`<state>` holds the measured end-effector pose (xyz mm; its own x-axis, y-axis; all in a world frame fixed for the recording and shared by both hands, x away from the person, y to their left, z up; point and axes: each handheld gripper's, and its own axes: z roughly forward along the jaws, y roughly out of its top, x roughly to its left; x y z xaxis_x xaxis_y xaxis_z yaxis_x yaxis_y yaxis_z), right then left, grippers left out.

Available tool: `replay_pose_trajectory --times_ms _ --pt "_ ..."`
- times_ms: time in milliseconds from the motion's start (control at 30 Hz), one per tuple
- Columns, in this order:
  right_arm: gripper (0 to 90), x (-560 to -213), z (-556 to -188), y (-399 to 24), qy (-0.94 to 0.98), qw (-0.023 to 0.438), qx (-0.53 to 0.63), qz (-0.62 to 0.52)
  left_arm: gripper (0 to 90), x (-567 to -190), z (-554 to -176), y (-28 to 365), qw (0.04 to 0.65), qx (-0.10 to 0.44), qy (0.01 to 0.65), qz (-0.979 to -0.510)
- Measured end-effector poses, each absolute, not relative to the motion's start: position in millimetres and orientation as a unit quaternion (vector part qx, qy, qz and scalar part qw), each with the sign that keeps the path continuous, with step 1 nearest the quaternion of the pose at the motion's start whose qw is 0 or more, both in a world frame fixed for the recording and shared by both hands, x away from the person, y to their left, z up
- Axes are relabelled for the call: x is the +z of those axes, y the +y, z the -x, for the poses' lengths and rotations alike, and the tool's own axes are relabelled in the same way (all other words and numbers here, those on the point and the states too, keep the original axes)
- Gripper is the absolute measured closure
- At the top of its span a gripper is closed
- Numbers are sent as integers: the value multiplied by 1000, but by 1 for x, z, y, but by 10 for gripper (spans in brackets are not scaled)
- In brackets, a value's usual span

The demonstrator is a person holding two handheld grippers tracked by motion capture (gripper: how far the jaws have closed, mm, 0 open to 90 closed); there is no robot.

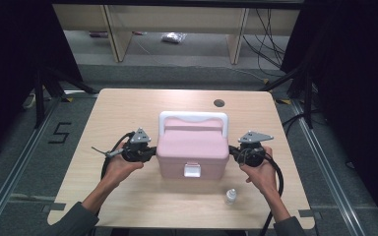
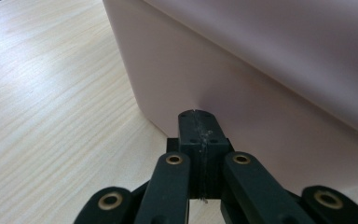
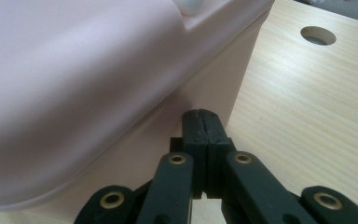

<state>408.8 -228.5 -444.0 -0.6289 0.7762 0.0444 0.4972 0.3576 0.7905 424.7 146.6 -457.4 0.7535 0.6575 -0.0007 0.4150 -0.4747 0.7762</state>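
A pink plastic box [image 1: 192,147] with a white handle [image 1: 193,118] and a white front latch [image 1: 193,170] stands in the middle of the table. My left gripper [image 1: 153,152] is shut, its tip against the box's left side wall [image 2: 242,93]. My right gripper [image 1: 232,151] is shut too, its tip against the box's right wall [image 3: 168,126] just under the lid's edge. Nothing sits between either pair of jaws; in both gripper views the black jaws meet flat together, left gripper [image 2: 196,114], right gripper [image 3: 200,113].
A small clear bottle with a white cap [image 1: 231,196] stands near the front edge, right of centre. A round cable hole [image 1: 219,103] lies at the table's [image 1: 123,113] back right. Dark frame legs and cables stand around the table on the grey floor.
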Motion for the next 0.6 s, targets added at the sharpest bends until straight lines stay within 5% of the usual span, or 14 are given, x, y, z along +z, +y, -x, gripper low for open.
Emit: replay_pose_trajectory --times_ms 267,600 --pt "876 -445 -410 -230 811 194 402 -379 897 -458 -425 148 407 146 312 -846" --pt "742 -444 -410 -243 805 211 383 -400 743 -455 -434 158 391 148 314 -852"
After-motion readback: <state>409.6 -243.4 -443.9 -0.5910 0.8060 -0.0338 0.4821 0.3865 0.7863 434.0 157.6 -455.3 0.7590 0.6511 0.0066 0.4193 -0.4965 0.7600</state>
